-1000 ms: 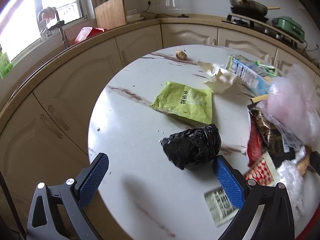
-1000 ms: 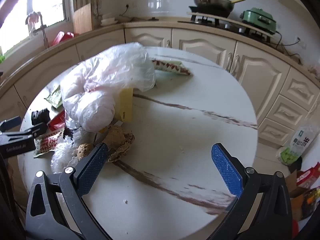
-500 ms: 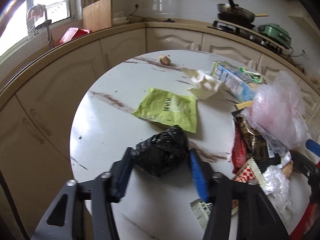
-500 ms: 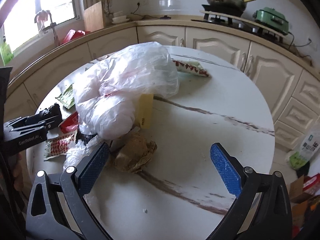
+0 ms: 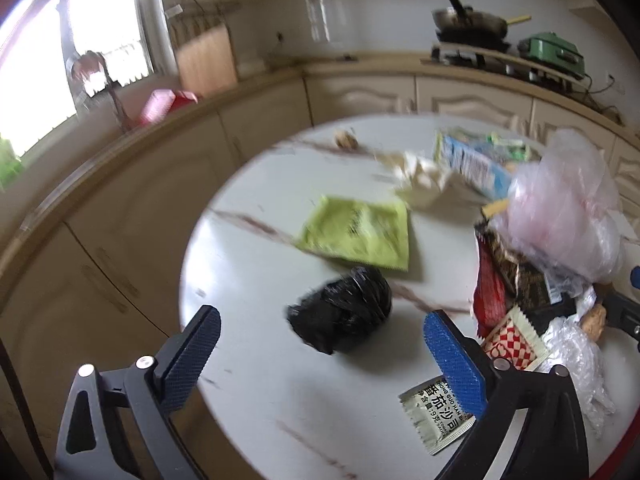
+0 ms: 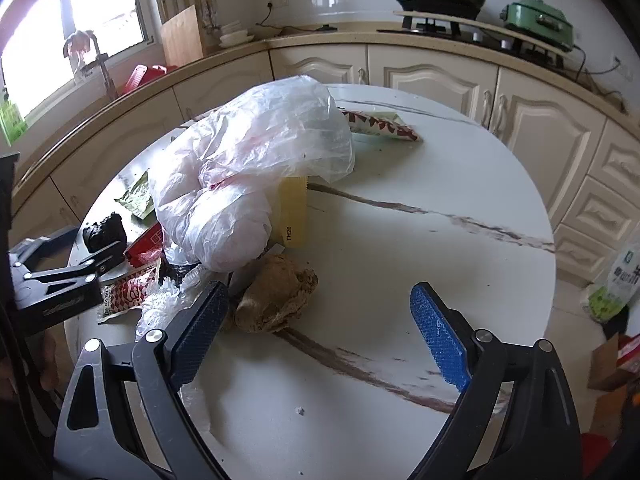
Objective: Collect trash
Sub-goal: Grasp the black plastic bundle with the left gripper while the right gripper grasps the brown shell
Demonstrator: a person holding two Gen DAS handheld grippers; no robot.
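Cream kitchen cabinets curve behind a round white bench (image 5: 256, 384) strewn with trash. Just below the green packet (image 5: 358, 232) lies a black plastic wad (image 5: 342, 314), crinkled, glossy and soft. The left hand-held gripper (image 5: 320, 354) has just sprung wide, released, the wad ahead of its pads, untouched. To grip well, advance until both pads straddle the wad's middle, then squeeze. The right hand-held gripper (image 6: 320, 328) stands released, narrowing slightly, beside a brown crumpled paper ball (image 6: 276, 300).

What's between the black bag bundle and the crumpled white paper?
In the left wrist view, the green packet lies on the table between the black bag bundle and the crumpled white paper.
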